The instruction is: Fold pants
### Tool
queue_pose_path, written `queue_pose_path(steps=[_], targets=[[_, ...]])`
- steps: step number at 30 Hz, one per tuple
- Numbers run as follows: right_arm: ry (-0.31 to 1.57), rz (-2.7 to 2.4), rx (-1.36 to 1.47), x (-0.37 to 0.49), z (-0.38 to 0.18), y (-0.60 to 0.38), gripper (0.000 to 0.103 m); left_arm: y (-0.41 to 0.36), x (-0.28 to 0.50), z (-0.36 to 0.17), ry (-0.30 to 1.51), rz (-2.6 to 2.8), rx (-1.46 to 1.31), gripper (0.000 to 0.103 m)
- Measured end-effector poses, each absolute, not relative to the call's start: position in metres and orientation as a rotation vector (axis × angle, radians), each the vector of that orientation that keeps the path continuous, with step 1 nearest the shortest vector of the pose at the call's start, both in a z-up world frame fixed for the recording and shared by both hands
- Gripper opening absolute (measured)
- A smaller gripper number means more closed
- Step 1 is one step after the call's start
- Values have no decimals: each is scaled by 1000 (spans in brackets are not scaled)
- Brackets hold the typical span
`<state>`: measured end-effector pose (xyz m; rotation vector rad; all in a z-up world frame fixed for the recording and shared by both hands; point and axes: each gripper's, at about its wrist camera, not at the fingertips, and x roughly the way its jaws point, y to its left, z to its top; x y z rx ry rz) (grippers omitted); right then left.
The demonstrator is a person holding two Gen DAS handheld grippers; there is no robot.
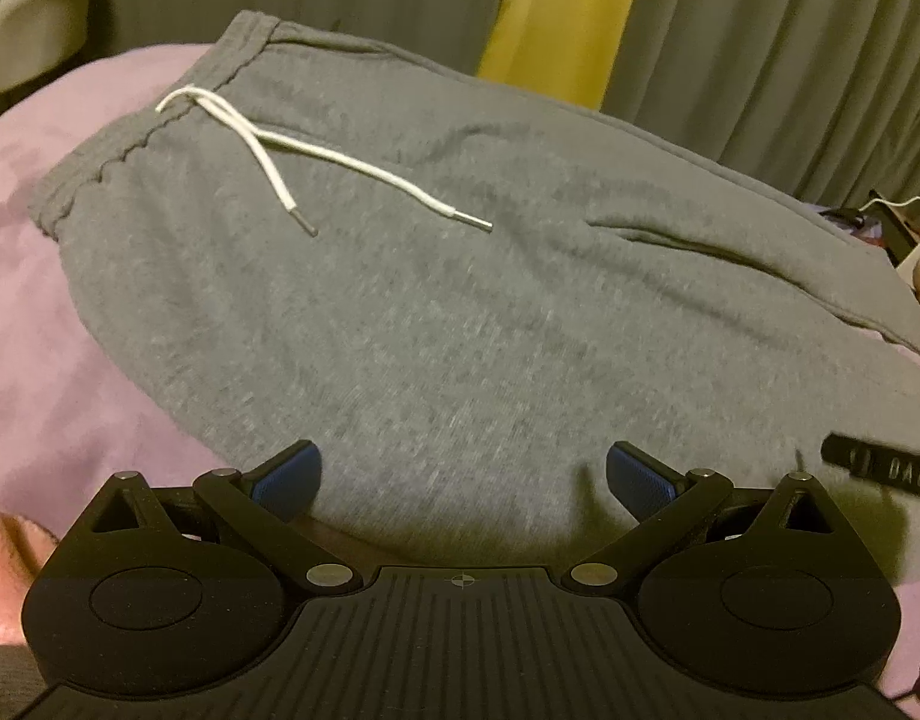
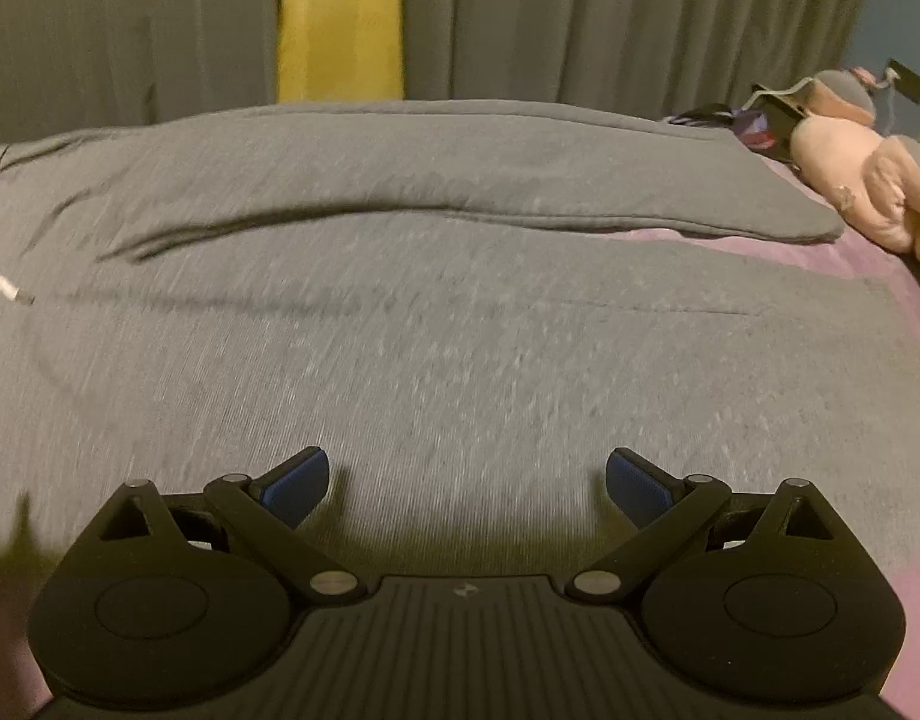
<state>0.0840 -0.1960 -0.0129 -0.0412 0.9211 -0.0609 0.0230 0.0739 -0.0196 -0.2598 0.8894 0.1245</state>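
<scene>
The grey pants (image 1: 460, 276) lie spread flat on a bed with a pink-purple cover (image 1: 51, 276). In the left wrist view the waistband (image 1: 129, 138) is at the far left, and a white drawstring (image 1: 291, 150) lies loose on the cloth, its two metal-tipped ends pointing to the right. The two legs go off to the right, with a dark fold line between them.

The left gripper (image 1: 463, 480) is just above the near edge of the pants, close to the waist part. Its fingers (image 1: 291, 480) (the pads are blue) are spread wide and hold nothing. A black part of the other tool shows at the right edge of this view.

The right gripper (image 2: 466, 483) is over the near leg, further along towards the hems. Its fingers (image 2: 637, 486) are also spread wide, with only grey cloth between them. I cannot tell if the tips touch the cloth.

In the right wrist view the far leg ends at a hem (image 2: 808, 228) lying on the cover. Behind it, a pink plush toy (image 2: 868, 180) lies at the right side of the bed. Grey curtains (image 2: 580, 18) with a yellow strip (image 2: 339, 18) hang behind the bed.
</scene>
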Motion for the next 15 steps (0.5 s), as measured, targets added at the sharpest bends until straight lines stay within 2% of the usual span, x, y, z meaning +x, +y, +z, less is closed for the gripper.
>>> queue_pose_path(steps=[15], targets=[[883, -74, -53, 102, -9, -179, 99, 76, 29, -23, 848, 142, -289, 103]])
